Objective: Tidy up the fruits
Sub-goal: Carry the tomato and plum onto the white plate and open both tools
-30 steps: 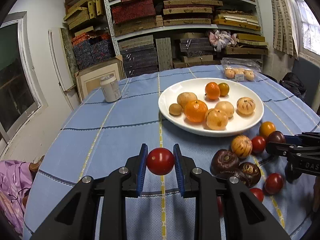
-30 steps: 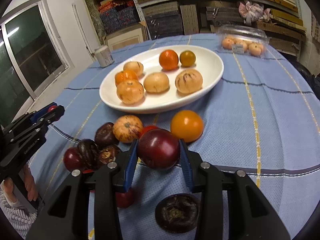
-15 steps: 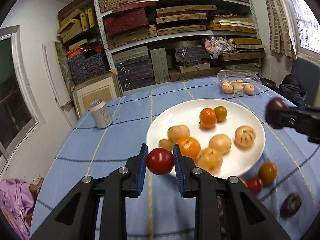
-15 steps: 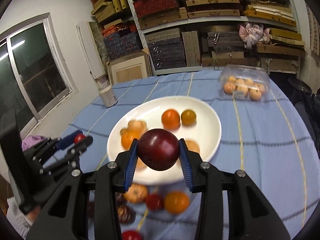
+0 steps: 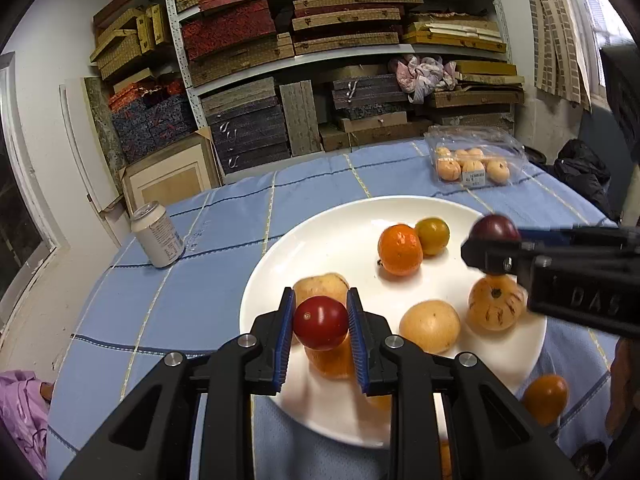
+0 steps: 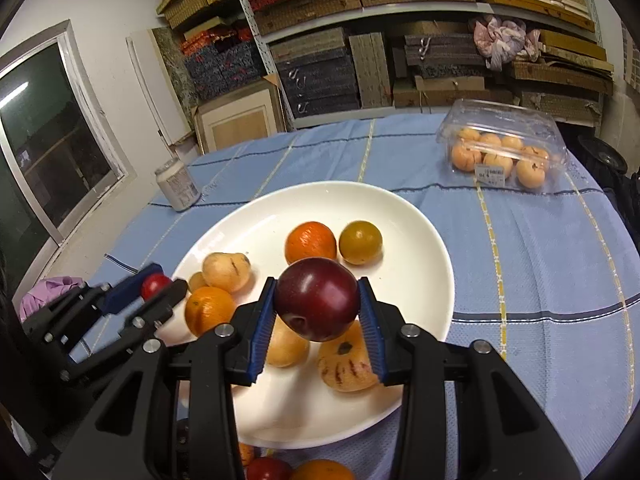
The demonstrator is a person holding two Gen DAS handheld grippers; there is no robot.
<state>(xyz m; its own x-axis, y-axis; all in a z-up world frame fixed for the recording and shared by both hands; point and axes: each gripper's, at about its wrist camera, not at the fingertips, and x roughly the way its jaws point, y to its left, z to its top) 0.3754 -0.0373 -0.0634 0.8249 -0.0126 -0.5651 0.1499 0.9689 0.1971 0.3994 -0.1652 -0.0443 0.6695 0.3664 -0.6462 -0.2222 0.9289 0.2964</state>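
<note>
My left gripper (image 5: 320,326) is shut on a small red tomato (image 5: 320,322) above the near left part of the white plate (image 5: 344,240). In the right wrist view my right gripper (image 6: 318,306) is shut on a dark red plum (image 6: 317,299) over the plate (image 6: 416,240). The plate holds several orange and tan fruits, among them an orange (image 5: 400,250) and a striped tan fruit (image 5: 495,304). The right gripper with the plum (image 5: 494,229) enters the left wrist view from the right. The left gripper (image 6: 158,288) shows at the left of the right wrist view.
A drink can (image 5: 158,236) stands on the blue tablecloth left of the plate. A clear box of small orange fruits (image 5: 474,158) sits behind the plate to the right. Loose fruits (image 5: 546,398) lie near the plate's front edge. Shelves of boxes fill the wall behind.
Both grippers have carried their fruits forward from over the loose fruit near the table's front to above the plate. The plate and can now look closer.
</note>
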